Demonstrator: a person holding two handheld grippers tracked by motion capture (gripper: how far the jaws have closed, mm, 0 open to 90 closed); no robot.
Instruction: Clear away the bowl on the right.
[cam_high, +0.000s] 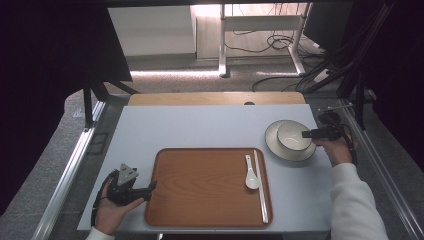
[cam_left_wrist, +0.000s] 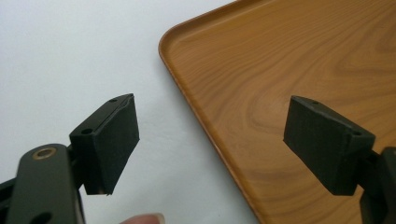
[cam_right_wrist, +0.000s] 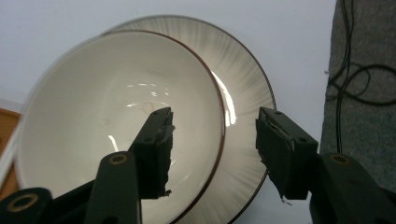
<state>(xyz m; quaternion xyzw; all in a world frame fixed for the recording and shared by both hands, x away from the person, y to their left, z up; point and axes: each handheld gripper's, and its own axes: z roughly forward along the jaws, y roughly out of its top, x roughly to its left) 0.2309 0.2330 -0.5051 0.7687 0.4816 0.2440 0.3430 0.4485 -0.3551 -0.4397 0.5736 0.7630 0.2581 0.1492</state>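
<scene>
High view: the bowl (cam_high: 292, 136) sits on a plate (cam_high: 272, 145) at about two o'clock on the bench (cam_high: 200, 127), off the upper right corner of the wooden tray (cam_high: 200, 185). The right gripper (cam_high: 306, 134) comes in level from three o'clock, its tip over the bowl's right-hand rim, with the hand just behind it. The left gripper (cam_high: 151, 188) rests at eight o'clock by the tray's left edge, well apart from the bowl, so the right hand is plainly the nearer one. A white spoon (cam_high: 251, 174) and a pair of chopsticks (cam_high: 260, 182) lie along the tray's right side, pointing twelve to six.

Left gripper view: the left gripper (cam_left_wrist: 212, 147) stands wide with nothing between its jaws; one jaw is over the bare bench, the other over the tray (cam_left_wrist: 289, 70), whose edge runs between them.

Right gripper view: the right gripper (cam_right_wrist: 215, 149) is partly open and straddles the bowl's near wall, one jaw inside the bowl (cam_right_wrist: 107, 116) and the other outside over the plate (cam_right_wrist: 245, 79). The pads seem not to press the rim yet. The rim runs roughly twelve to six through the gap, so closing should pinch the wall.
</scene>
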